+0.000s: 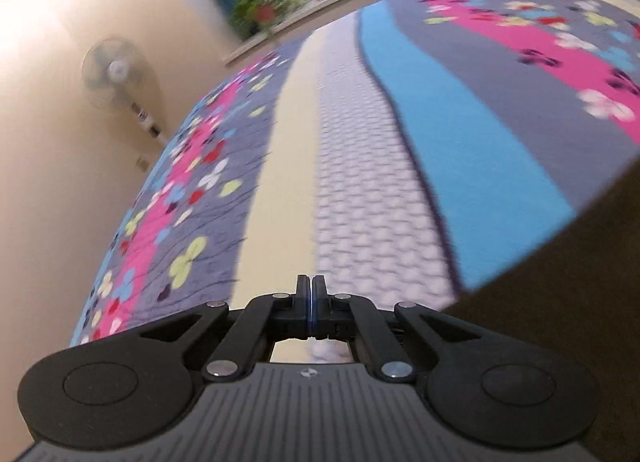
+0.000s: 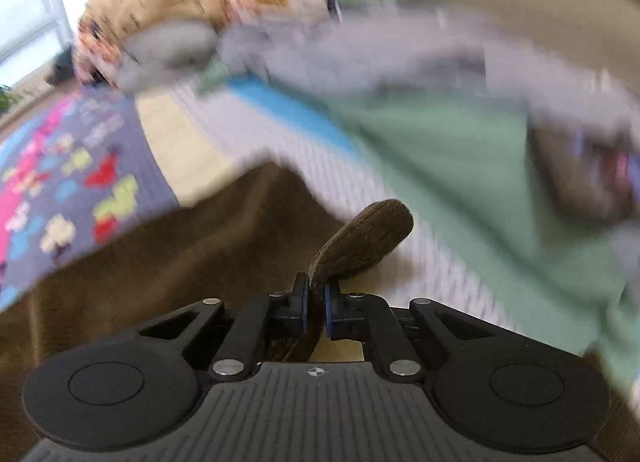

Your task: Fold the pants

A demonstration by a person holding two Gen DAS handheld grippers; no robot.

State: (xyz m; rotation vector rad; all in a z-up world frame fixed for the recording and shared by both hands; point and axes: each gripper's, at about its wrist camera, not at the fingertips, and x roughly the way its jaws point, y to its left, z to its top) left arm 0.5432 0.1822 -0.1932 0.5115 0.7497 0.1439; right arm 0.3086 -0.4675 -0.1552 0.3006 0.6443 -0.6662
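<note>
Left wrist view: my left hand-held gripper (image 1: 311, 282) is clenched with nothing visible between its pads, above the bed's (image 1: 352, 166) striped cover; the brown pants (image 1: 560, 322) lie at the right. Right wrist view: my right hand-held gripper (image 2: 315, 286) is grasping a fold of the pants (image 2: 368, 238), which spread over the bed (image 2: 80, 182) edge below, beside green cloth (image 2: 460, 150).

The left gripper (image 1: 311, 294) points down at a slant toward the patterned bedspread (image 1: 360, 182), its two black jaws pressed flat together with nothing visible between them. The right gripper (image 2: 316, 298) also tilts down toward the bedspread, jaws nearly closed and pinching a fold of brown pants (image 2: 368, 238) that sticks up between the pads.
</note>
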